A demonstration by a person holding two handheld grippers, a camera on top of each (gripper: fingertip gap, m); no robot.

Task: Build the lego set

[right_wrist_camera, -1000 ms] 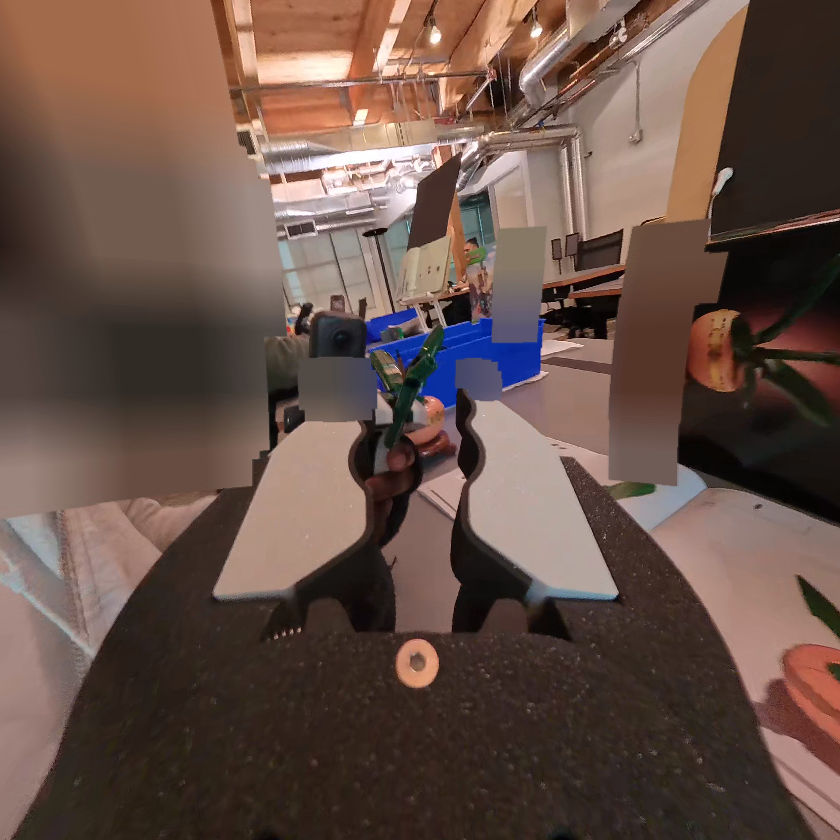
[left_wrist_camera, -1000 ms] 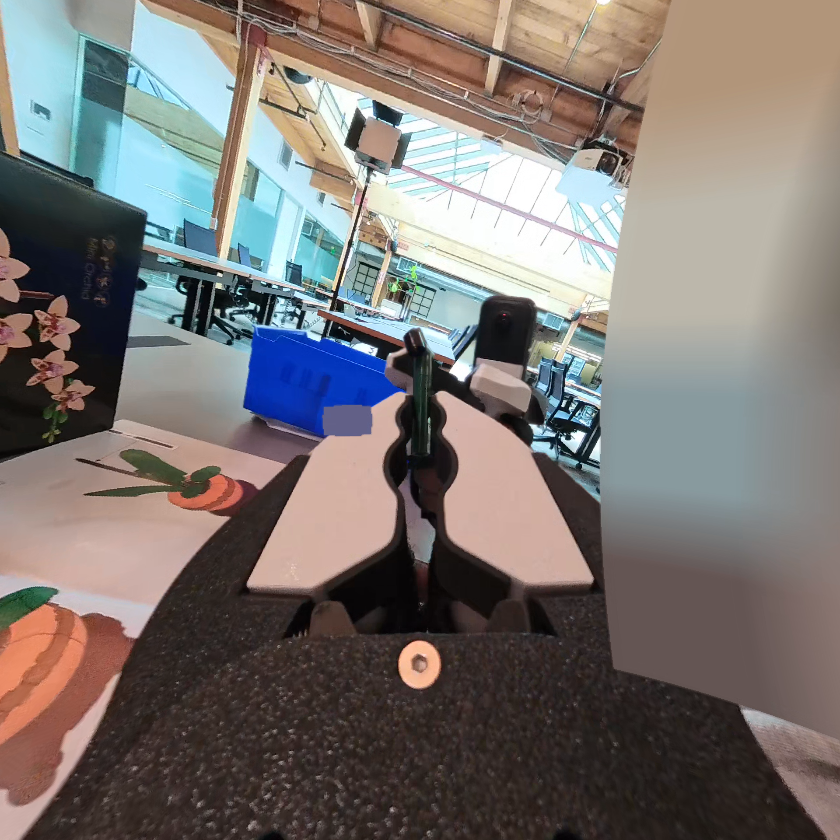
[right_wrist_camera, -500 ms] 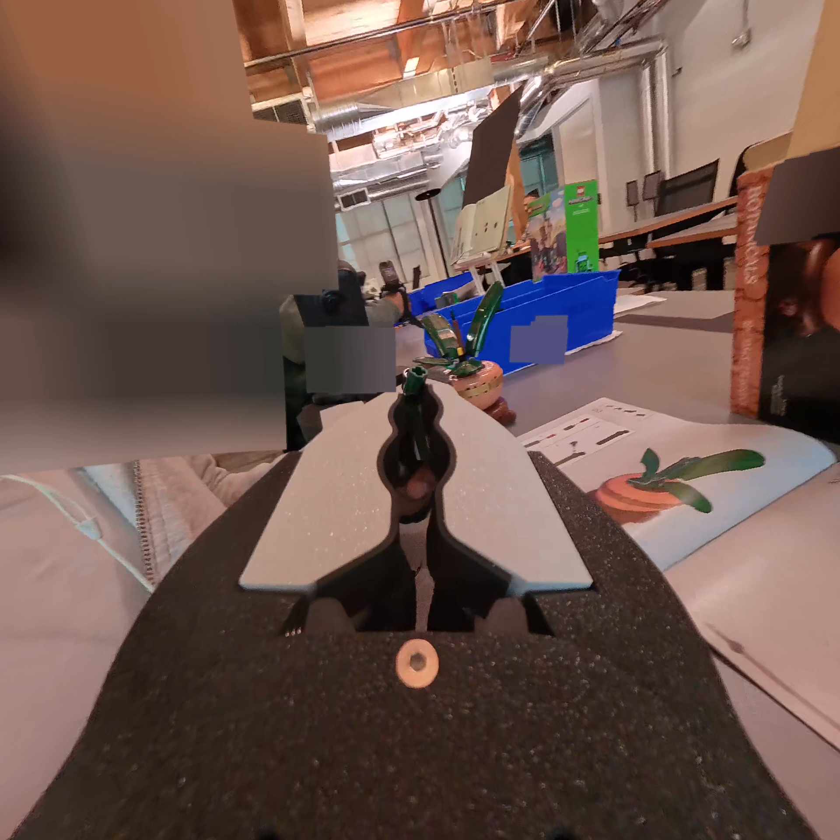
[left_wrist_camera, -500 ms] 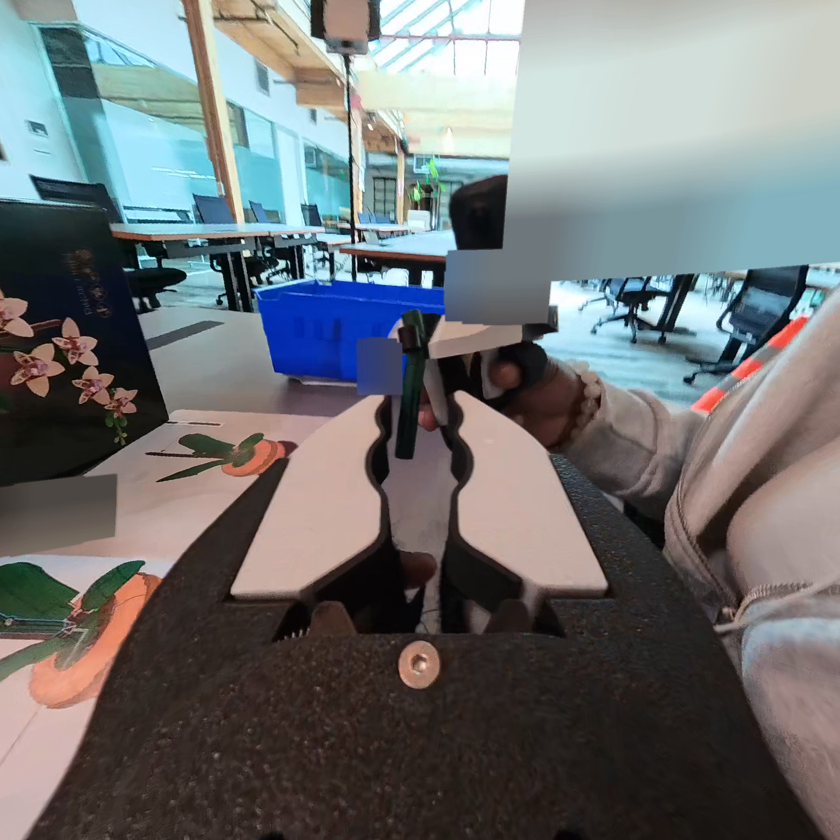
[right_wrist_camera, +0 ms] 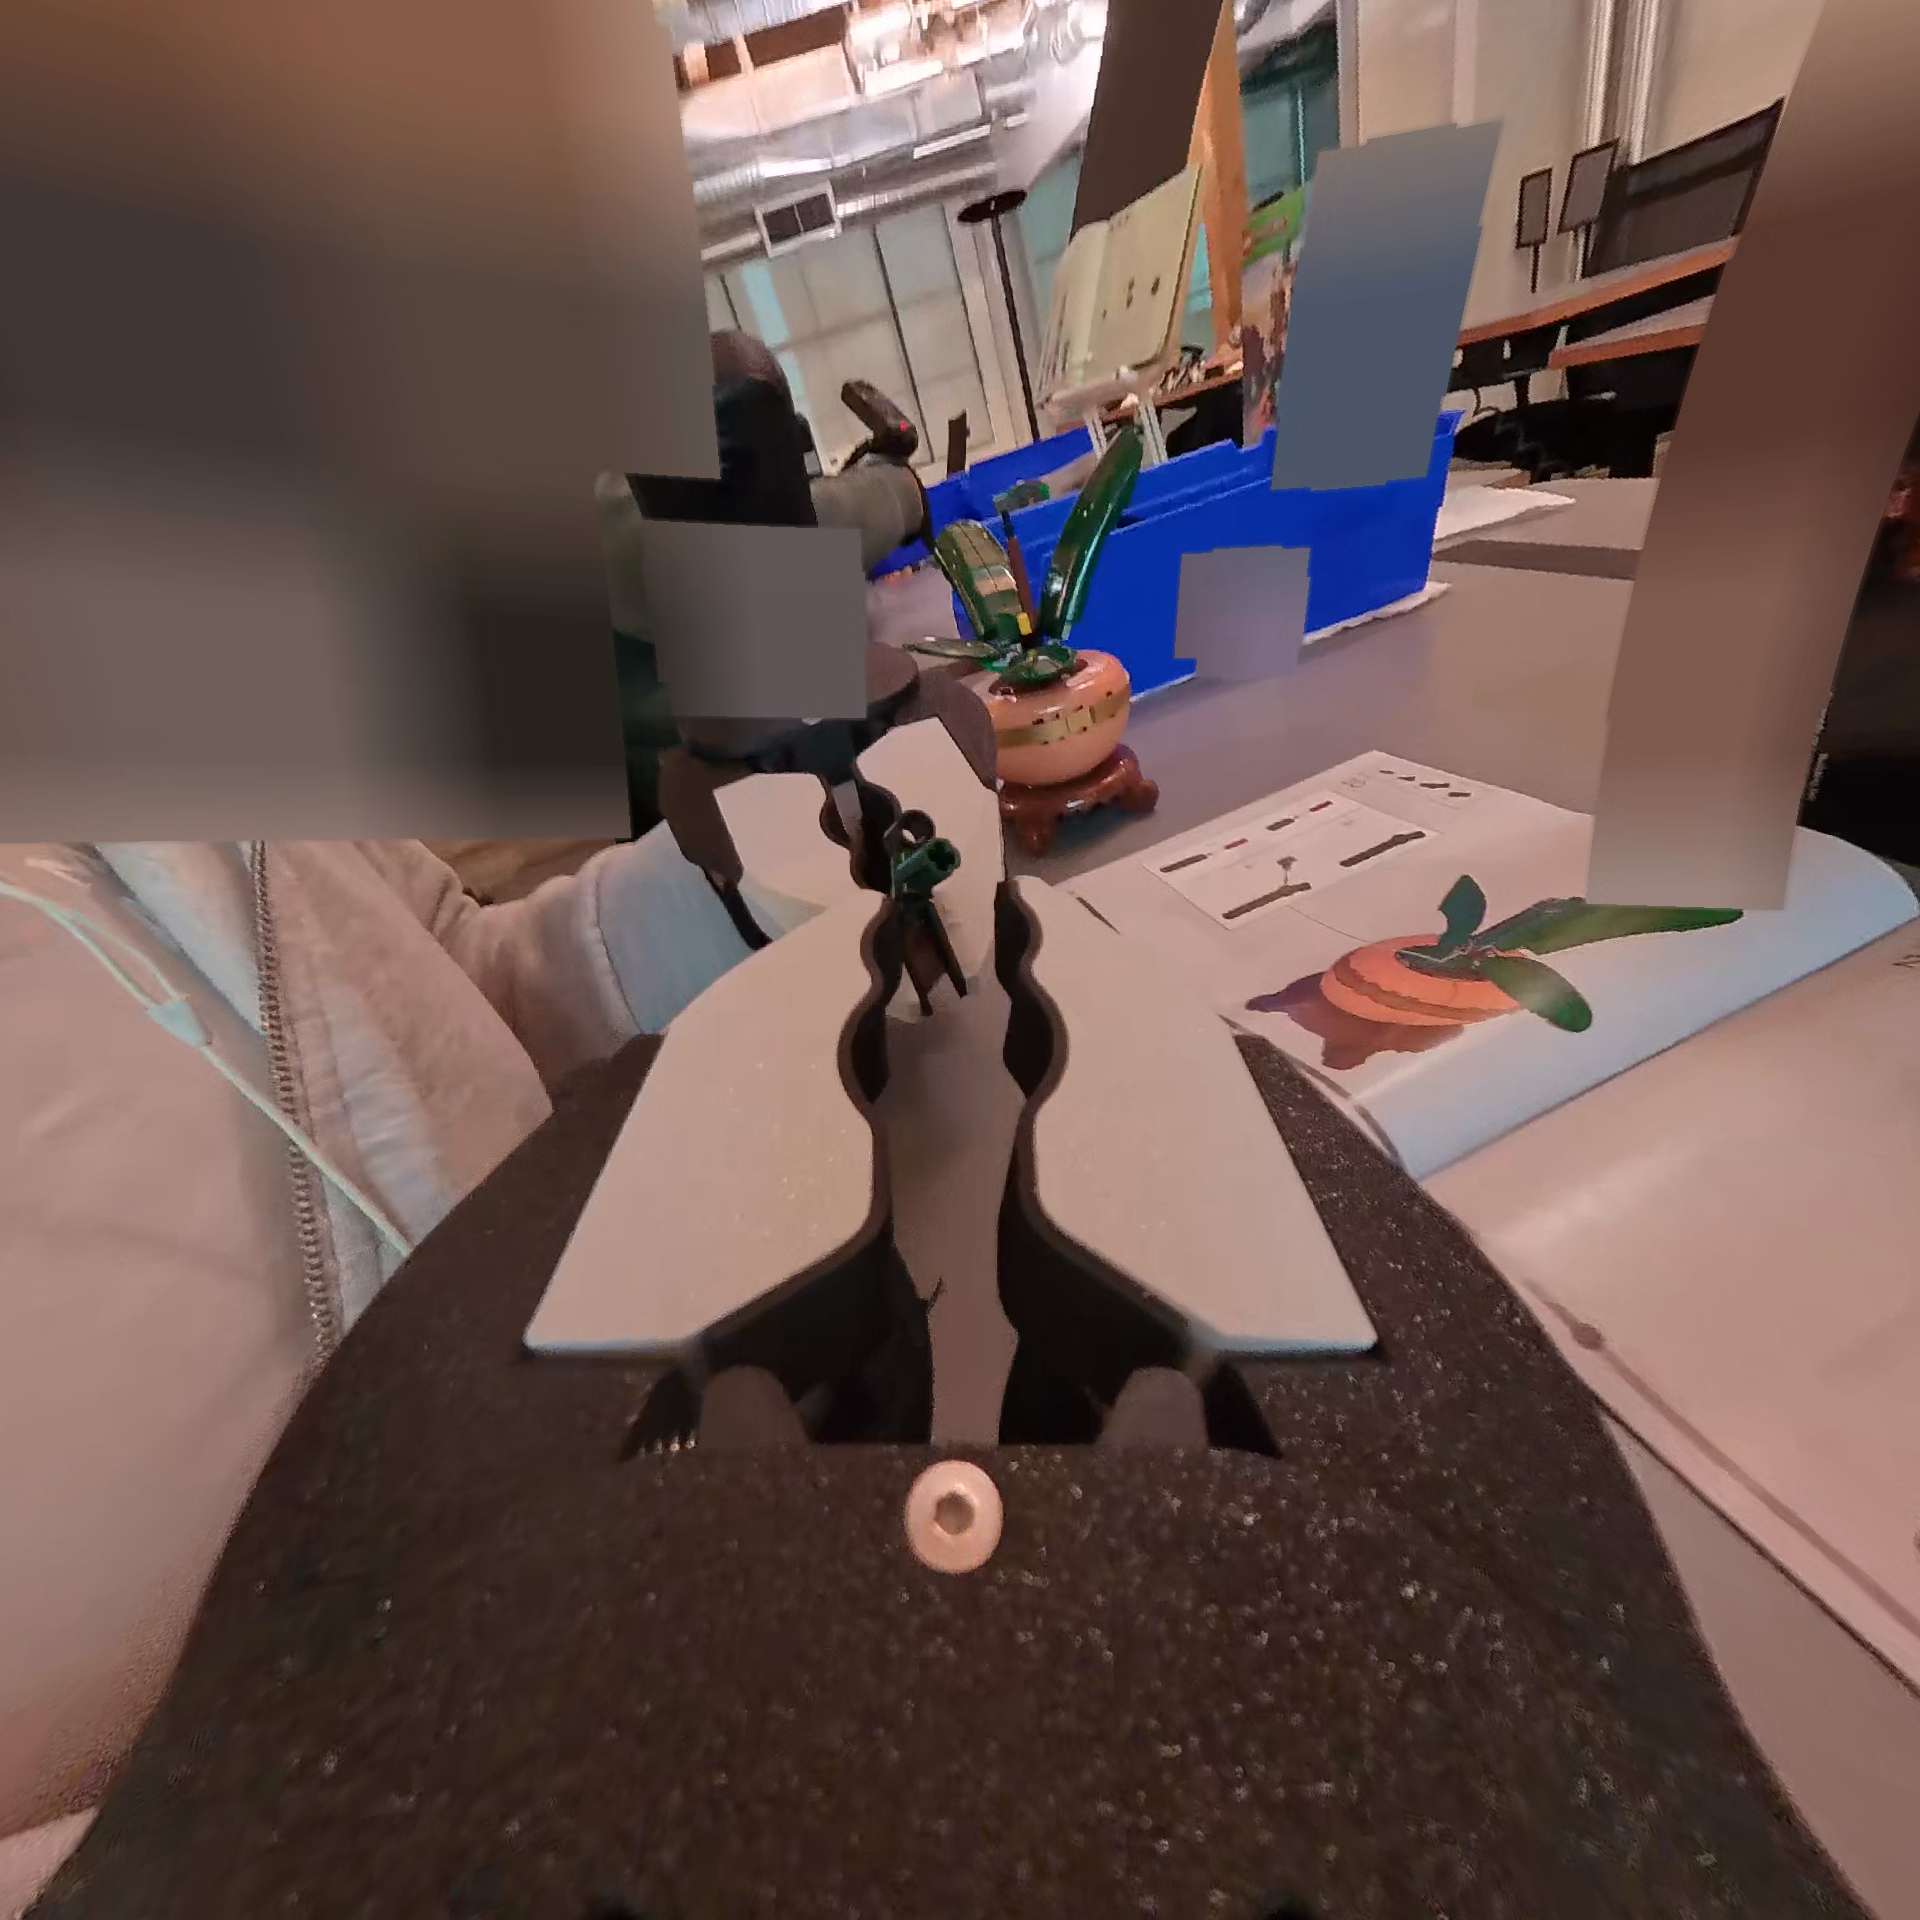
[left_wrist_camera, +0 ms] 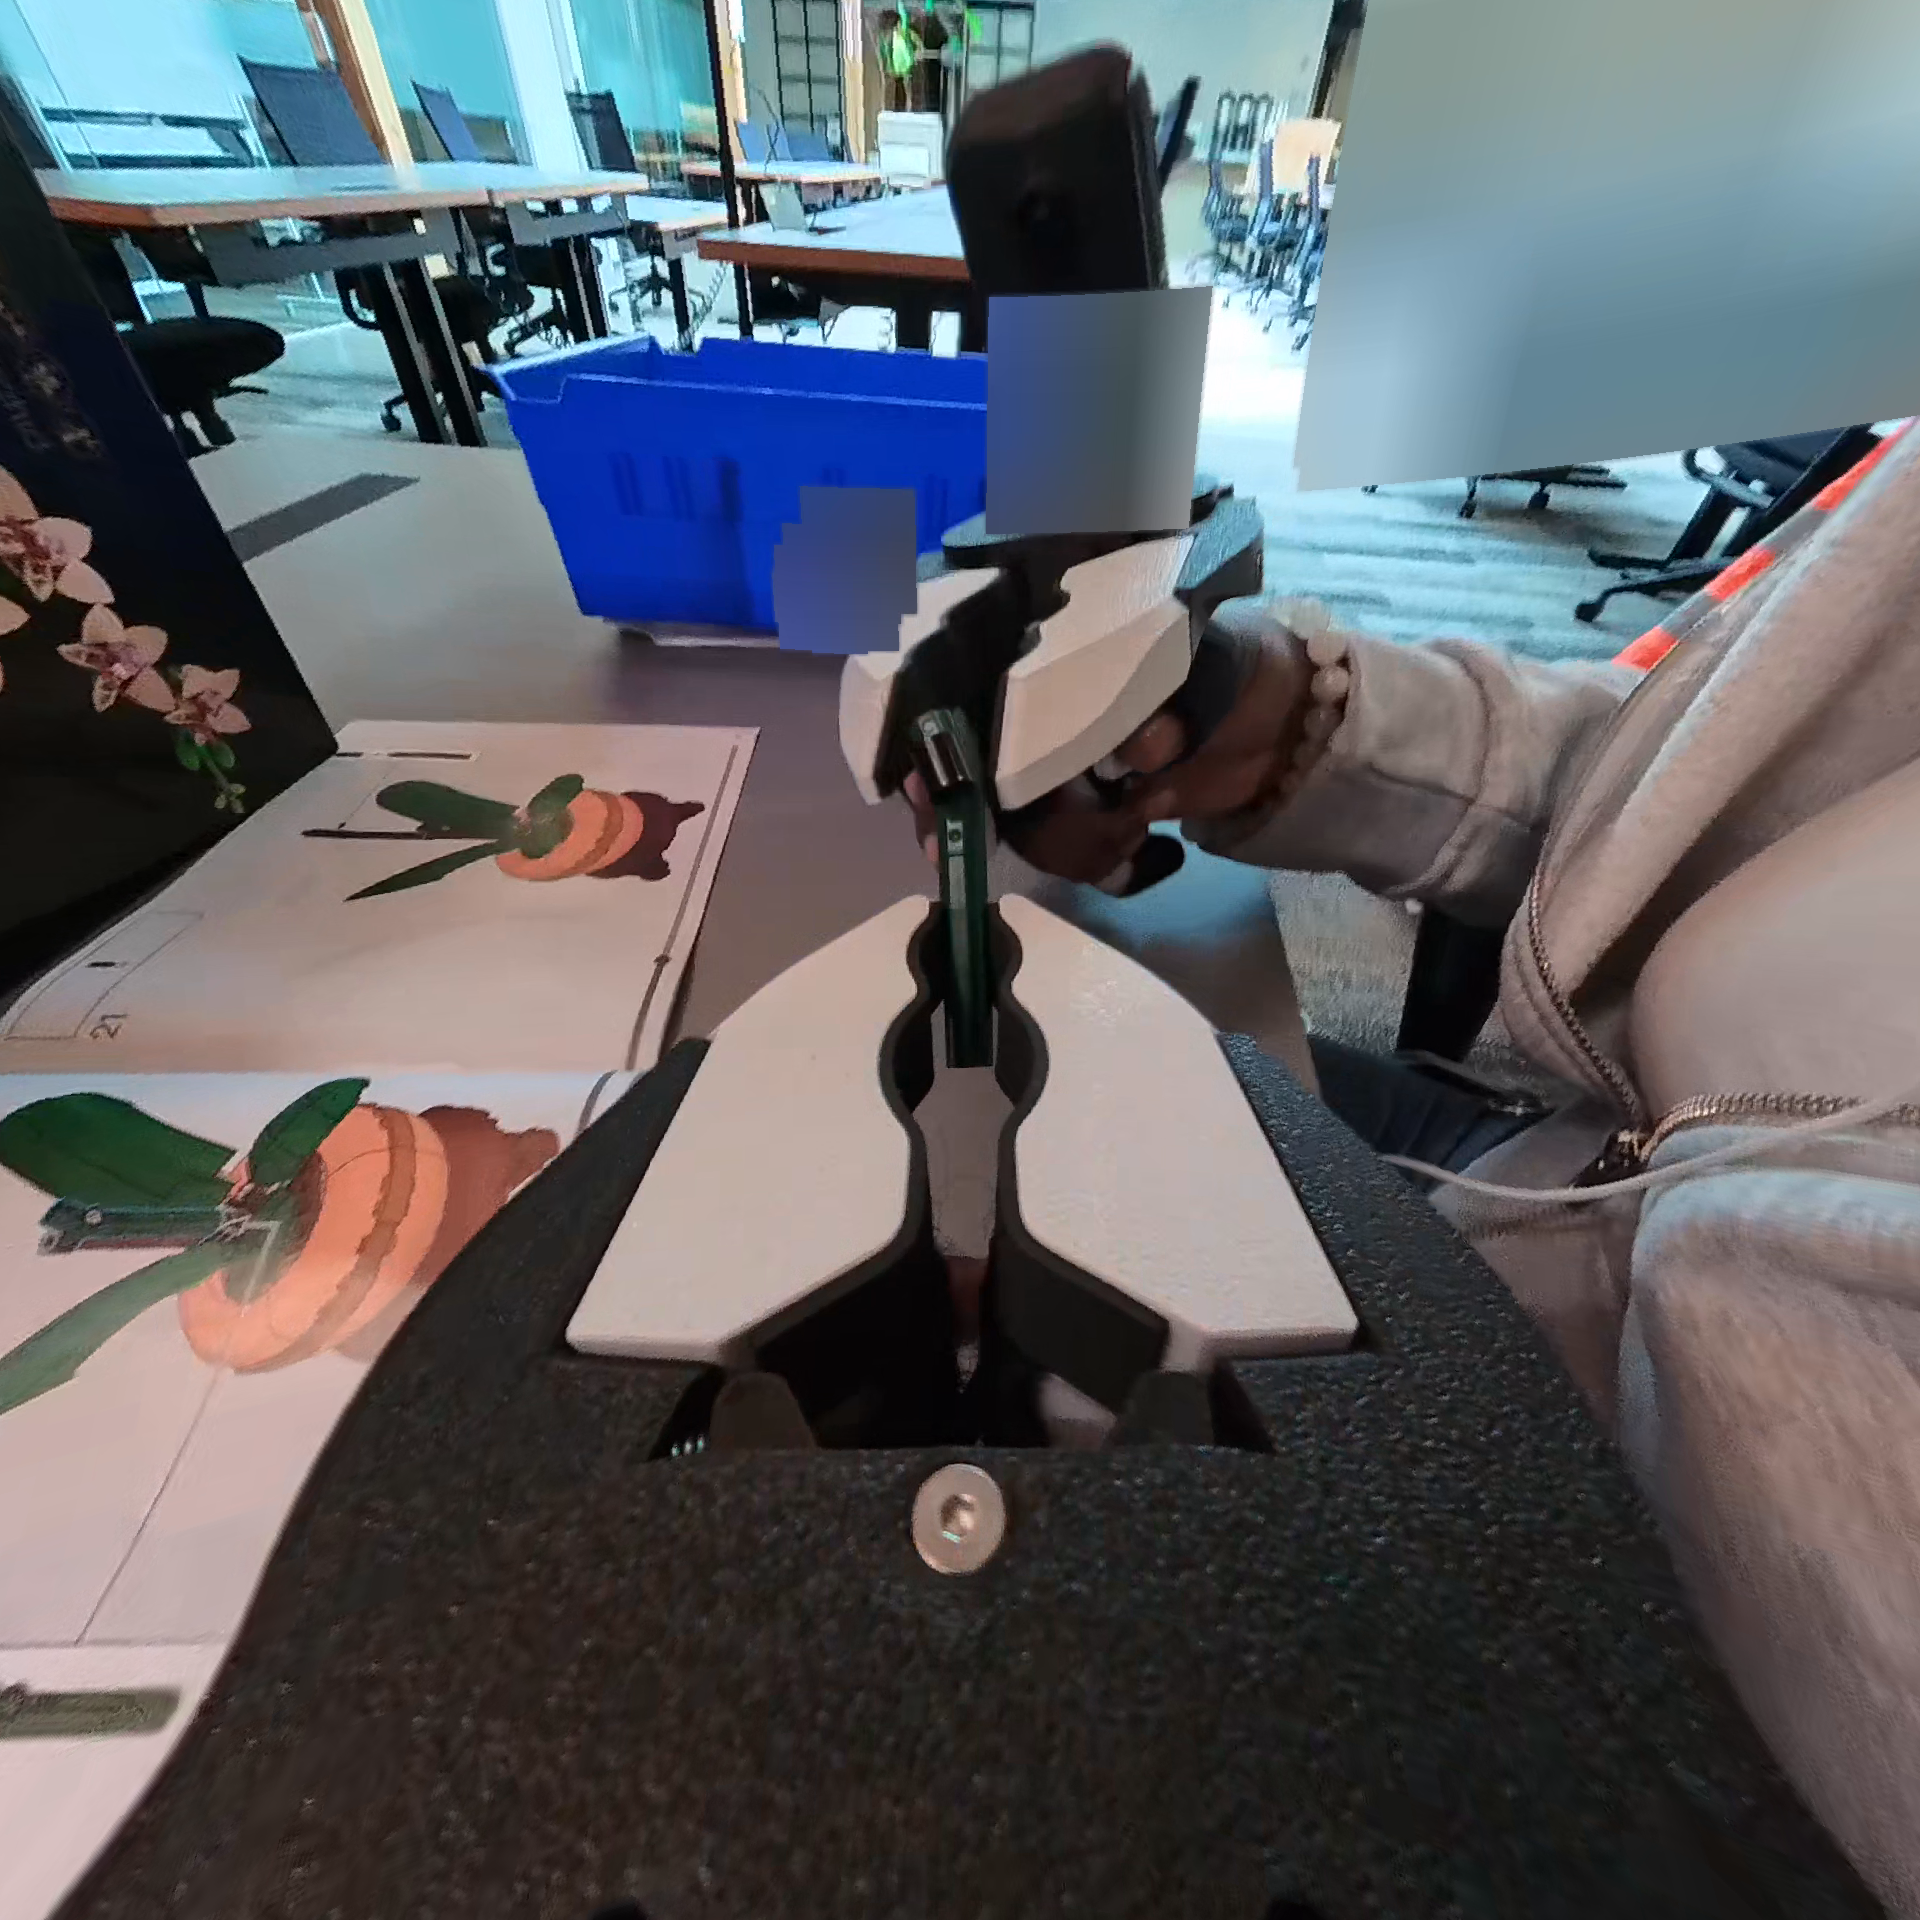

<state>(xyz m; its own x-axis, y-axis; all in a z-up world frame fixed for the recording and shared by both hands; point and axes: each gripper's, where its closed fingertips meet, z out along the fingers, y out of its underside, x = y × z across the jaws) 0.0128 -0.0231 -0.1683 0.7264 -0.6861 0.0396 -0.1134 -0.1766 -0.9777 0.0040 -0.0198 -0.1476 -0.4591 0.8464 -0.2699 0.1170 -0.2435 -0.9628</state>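
- The left gripper [left_wrist_camera: 961,914] has its jaws squeezed narrow on the bottom end of a thin dark green stem piece [left_wrist_camera: 961,883].
- The stem sticks up past the jaw tips, and its top end sits between the jaws of the right gripper [right_wrist_camera: 940,904].
- The right jaws are narrow around that end, but I cannot tell if they really pinch it.
- To do this step well, I think both grippers should stay lined up and push slowly, so the stem does not bend or slip.
- The plant pot model [right_wrist_camera: 1055,717] waits on the desk [right_wrist_camera: 1507,665], well beyond the right jaws, near the open booklet [right_wrist_camera: 1455,883].
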